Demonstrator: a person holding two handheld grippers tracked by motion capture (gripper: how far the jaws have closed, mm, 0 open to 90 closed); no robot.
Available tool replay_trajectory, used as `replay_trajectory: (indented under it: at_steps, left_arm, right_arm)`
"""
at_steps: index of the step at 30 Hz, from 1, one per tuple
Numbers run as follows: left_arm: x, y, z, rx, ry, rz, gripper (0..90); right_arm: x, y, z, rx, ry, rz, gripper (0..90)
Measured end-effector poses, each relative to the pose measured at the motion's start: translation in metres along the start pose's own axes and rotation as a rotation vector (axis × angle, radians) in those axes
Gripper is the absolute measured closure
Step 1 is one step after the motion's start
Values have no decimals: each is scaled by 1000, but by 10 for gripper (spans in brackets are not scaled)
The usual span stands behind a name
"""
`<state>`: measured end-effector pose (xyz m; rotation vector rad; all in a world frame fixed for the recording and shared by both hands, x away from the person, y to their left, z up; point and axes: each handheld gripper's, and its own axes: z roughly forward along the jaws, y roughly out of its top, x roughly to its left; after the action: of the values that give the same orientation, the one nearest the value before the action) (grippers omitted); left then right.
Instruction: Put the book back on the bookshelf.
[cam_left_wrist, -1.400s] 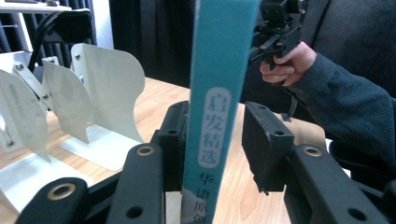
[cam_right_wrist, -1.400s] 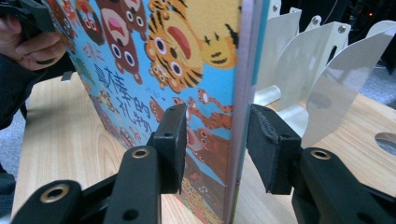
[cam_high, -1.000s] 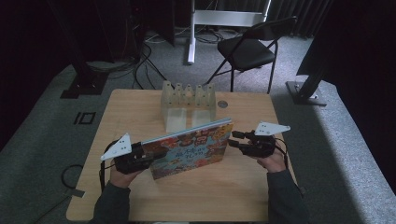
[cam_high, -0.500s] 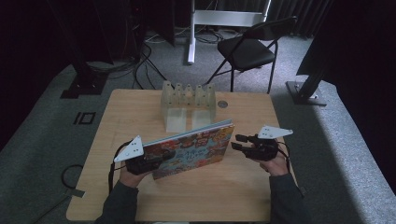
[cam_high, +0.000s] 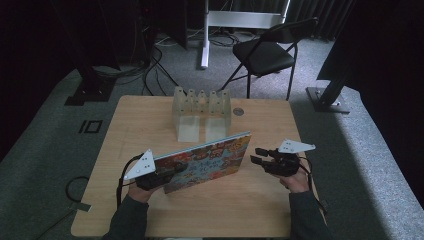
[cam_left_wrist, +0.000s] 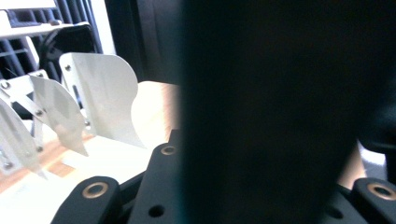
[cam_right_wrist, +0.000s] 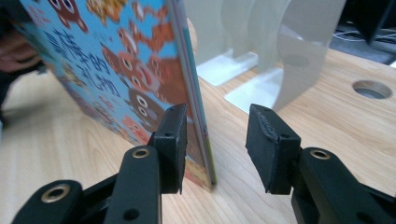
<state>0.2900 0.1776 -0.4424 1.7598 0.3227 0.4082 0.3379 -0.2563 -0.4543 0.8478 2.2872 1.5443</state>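
A colourful picture book (cam_high: 210, 160) stands on its long edge across the wooden table (cam_high: 150, 115), its cover (cam_right_wrist: 116, 70) facing the person. My left gripper (cam_high: 170, 175) is shut on the book's left end, and its jaws have just been closing on it. The book's dark back (cam_left_wrist: 271, 116) blocks most of the left gripper view. My right gripper (cam_high: 256, 155) is at the book's right end, open. There the book's edge stands between the pads, close to the left pad (cam_right_wrist: 170, 144) and apart from the right one.
A pale slotted file rack (cam_high: 200, 110) stands behind the book at the table's far side, also seen as rack (cam_left_wrist: 98, 102) and rack (cam_right_wrist: 280, 56). A round hole (cam_high: 238, 112) lies beside it. A black folding chair (cam_high: 265, 50) stands beyond the table.
The left gripper has slid a little right along the book's left end. The right gripper has sunk slightly beside the book's right end. The book leans lower.
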Motion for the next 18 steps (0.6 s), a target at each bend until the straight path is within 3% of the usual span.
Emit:
replay_trajectory:
  at_steps: [7, 17, 18]
  left_arm:
    - [-3, 2, -1, 19, 14, 26, 780]
    - [-6, 3, -1, 35, 92, 49, 780]
    - [-8, 3, -1, 36, 115, 56, 780]
  right_arm:
    - [1, -6, 2, 25, -57, -15, 584]
    - [-1, -7, -1, 19, -88, -6, 584]
    - [-2, -7, -1, 18, -91, -6, 583]
